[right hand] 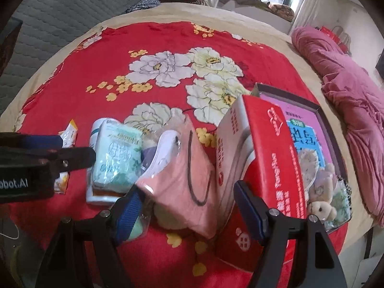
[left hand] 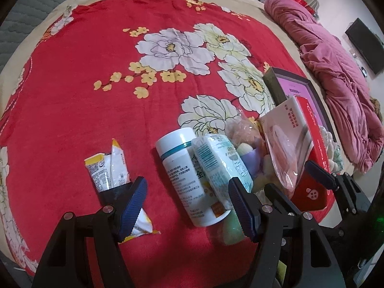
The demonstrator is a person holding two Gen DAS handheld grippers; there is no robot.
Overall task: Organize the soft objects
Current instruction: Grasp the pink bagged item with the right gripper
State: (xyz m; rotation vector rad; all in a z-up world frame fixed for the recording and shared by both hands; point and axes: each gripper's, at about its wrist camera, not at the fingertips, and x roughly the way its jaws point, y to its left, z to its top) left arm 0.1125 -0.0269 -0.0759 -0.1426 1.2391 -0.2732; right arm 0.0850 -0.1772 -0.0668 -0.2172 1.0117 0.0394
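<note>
Left wrist view: the left gripper (left hand: 192, 206) has its fingers (left hand: 134, 199) spread wide with nothing held. Between them lies a white bottle (left hand: 182, 172) on its side, and a pale green tissue pack (left hand: 220, 165) leans over it, right against the inner finger. Under the outer finger there's a torn yellow-and-white snack wrapper (left hand: 108, 170). It all sits on a bed with a red floral blanket (left hand: 96, 72).

Over in the right wrist view, the right gripper (right hand: 189, 213) is also wide open and gripping nothing. A pink cloth item in a clear bag (right hand: 182, 177) sits between its fingers (right hand: 249, 213), propped against a tall red-and-white box (right hand: 268, 148) that stands just beside the right-hand finger. Some soft pastel bits (left hand: 249, 158) are squashed in between the tissue pack and the pink bag, can't really tell what they are. Behind the red box is an open shallow box (right hand: 319, 115) with a pink printed bottom, and a small teddy bear (right hand: 321, 206) plus another plush lie in its near corner. Further out, a bunched-up pink quilt (right hand: 355, 91) runs along the right side of the bed. The left gripper pokes into this view from the left, next to the tissue pack.
</note>
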